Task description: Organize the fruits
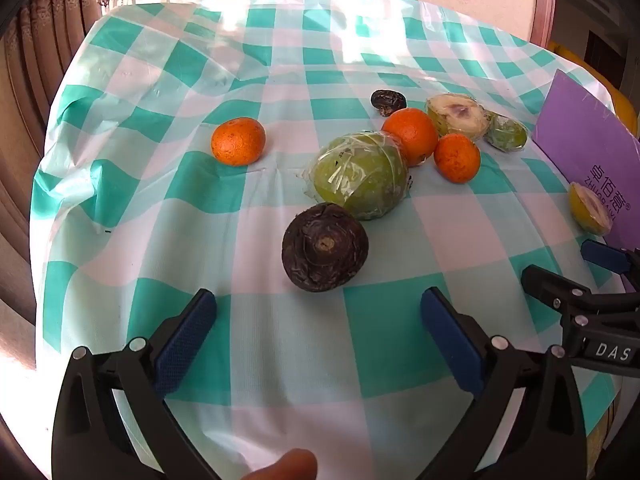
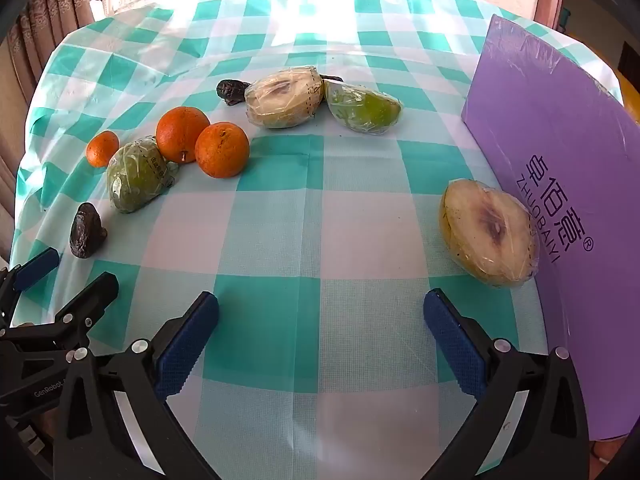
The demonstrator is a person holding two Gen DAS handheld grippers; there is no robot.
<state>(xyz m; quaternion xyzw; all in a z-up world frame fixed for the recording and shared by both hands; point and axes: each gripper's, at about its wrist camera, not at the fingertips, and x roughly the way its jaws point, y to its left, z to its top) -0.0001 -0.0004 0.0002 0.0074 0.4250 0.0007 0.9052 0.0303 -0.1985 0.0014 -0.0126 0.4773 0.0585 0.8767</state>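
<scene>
The counter (image 2: 280, 208), under a teal-and-white checked cloth, carries all the fruit loose; none lies in a container. A purple box (image 2: 560, 152) stands at its right edge. Against the box leans a wrapped cut half fruit (image 2: 488, 232), cut face outward. Well left of the box sits a wrapped green fruit (image 1: 360, 176), touching two oranges (image 1: 412, 134) (image 1: 457, 157). Behind these, nearer the box, lie another wrapped half (image 2: 282, 98) and a wrapped green wedge (image 2: 362, 108). A third orange (image 1: 238, 141) sits alone, farthest from the box. A dark wrinkled fruit (image 1: 325, 247) lies before the green one; a smaller one (image 1: 388, 102) lies beyond the oranges. The left tool (image 1: 318, 330) and the right tool (image 2: 320, 330) both hover spread wide, holding nothing.
</scene>
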